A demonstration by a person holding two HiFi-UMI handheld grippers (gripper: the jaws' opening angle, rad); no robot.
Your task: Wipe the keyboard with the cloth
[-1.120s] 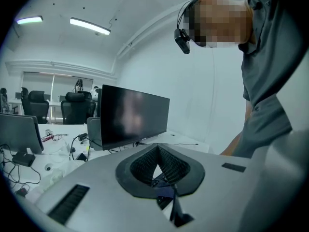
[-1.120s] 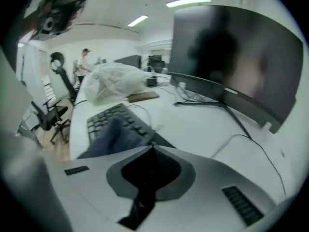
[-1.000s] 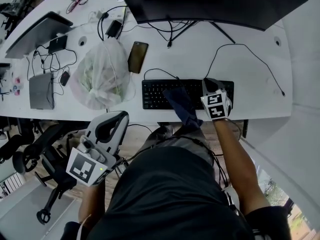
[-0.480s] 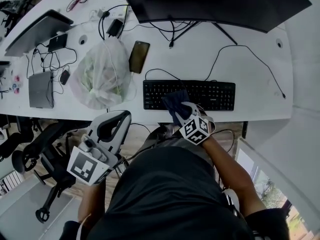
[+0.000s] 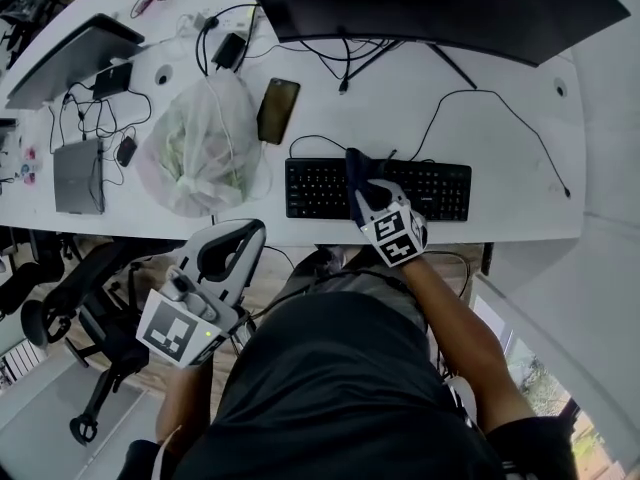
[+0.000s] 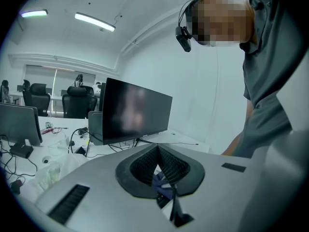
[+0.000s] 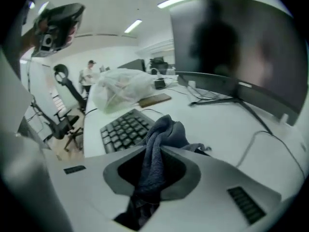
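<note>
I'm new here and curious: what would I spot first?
Probably the right gripper pinching a blue cloth over the black keyboard, mid-desk. Behind it looms a big dark monitor, and a lumpy white plastic bag sits left of the keyboard.

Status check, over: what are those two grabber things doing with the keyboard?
Right gripper shut on dark blue cloth, over black keyboard's middle. Left gripper shut, empty, held clear of white desk. Nothing in the way.
</note>
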